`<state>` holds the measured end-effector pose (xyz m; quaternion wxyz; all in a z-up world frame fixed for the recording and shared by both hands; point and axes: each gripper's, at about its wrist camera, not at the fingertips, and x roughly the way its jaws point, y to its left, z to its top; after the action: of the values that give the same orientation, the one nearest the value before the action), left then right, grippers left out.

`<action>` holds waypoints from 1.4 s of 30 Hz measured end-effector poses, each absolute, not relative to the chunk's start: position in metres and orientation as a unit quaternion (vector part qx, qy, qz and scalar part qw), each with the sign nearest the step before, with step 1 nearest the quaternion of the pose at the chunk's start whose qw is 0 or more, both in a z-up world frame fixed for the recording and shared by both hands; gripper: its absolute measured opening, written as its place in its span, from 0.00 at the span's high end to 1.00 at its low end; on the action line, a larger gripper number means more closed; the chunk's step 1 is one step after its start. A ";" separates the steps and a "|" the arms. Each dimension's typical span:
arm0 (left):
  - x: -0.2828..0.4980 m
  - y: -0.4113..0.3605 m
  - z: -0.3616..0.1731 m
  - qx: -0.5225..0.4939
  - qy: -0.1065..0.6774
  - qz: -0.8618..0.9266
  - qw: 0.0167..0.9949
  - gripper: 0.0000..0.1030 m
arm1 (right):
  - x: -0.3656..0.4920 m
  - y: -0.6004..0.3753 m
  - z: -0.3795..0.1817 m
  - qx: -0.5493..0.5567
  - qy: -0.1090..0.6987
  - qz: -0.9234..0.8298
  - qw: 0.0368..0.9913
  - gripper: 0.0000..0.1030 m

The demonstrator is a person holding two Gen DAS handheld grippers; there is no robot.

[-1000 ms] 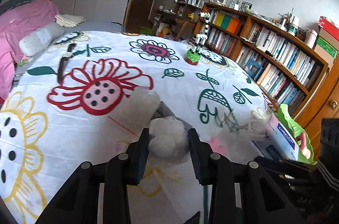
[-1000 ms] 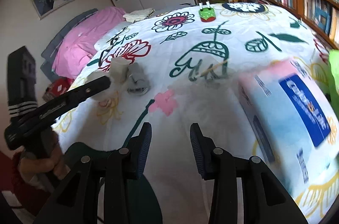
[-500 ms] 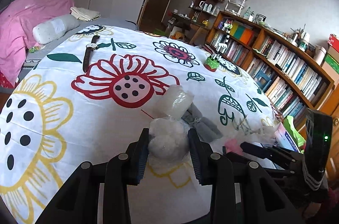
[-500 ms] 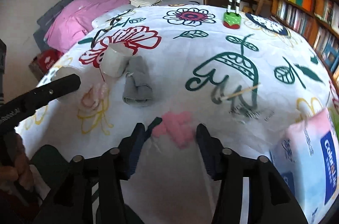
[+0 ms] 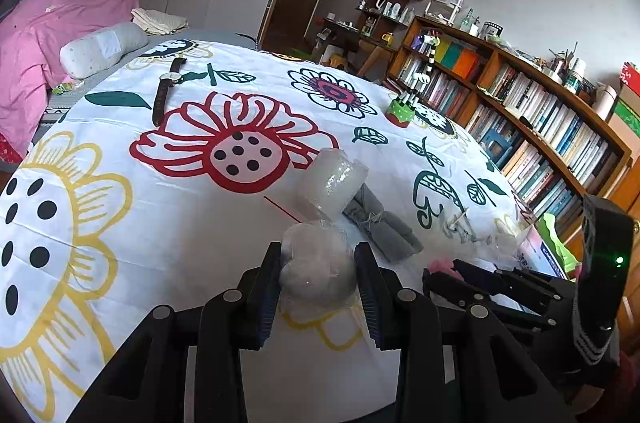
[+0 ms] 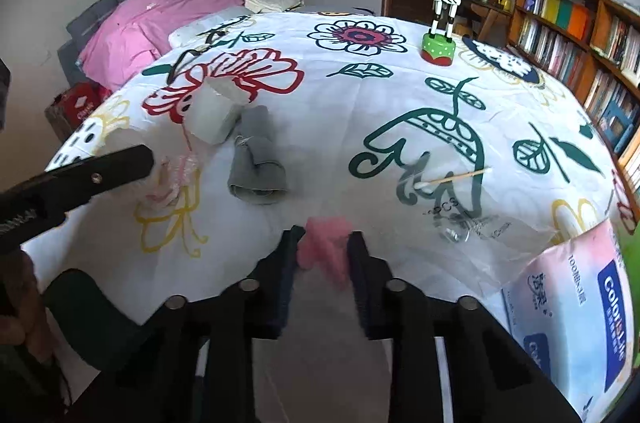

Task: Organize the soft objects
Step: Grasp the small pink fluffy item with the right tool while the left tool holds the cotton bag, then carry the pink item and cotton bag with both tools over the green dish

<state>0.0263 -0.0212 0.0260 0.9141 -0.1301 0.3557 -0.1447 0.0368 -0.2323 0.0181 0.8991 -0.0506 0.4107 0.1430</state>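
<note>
My left gripper [image 5: 318, 275] is shut on a white cotton bundle in clear plastic [image 5: 316, 269], held just above the flowered sheet. A wrapped white roll [image 5: 332, 181] and a rolled grey cloth [image 5: 382, 225] lie just beyond it. In the right wrist view my right gripper [image 6: 322, 253] has its jaws either side of a pink soft piece [image 6: 326, 251] on the sheet; the fingers look close to it but contact is unclear. The grey cloth [image 6: 258, 163] and the white roll [image 6: 214, 117] lie ahead on the left, and the left gripper's finger [image 6: 80, 179] reaches in from the left.
A tissue pack [image 6: 576, 307] lies at the right edge. A cotton swab [image 6: 452, 179] and a clear bag [image 6: 480, 227] lie ahead on the right. A toy giraffe [image 6: 440, 23] stands far back. A wristwatch [image 5: 164, 91] lies far left. A bookshelf [image 5: 540, 127] lines the right wall.
The right gripper moved forward from over the tissue pack's side until the pink piece sits between its jaws. The left gripper kept the cotton bundle and swung left.
</note>
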 end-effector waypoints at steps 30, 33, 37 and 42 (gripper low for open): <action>0.013 -0.036 0.040 -0.113 0.346 -0.153 0.919 0.63 | -0.025 -0.306 0.070 0.068 0.349 0.135 0.925 0.83; 0.011 -0.042 0.043 -0.108 0.344 -0.158 0.919 0.63 | -0.031 -0.322 0.074 0.080 0.339 0.122 0.929 0.83; 0.009 -0.052 0.048 -0.101 0.342 -0.165 0.920 0.63 | -0.035 -0.341 0.081 0.096 0.325 0.103 0.935 0.83; 0.007 -0.064 0.054 -0.092 0.339 -0.173 0.920 0.63 | -0.042 -0.370 0.089 0.115 0.307 0.073 0.942 0.83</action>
<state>0.0068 -0.0637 0.0537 0.9200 -0.0918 0.3393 -0.1734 -0.0419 -0.3704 0.0888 0.9419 0.1153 0.3069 0.0735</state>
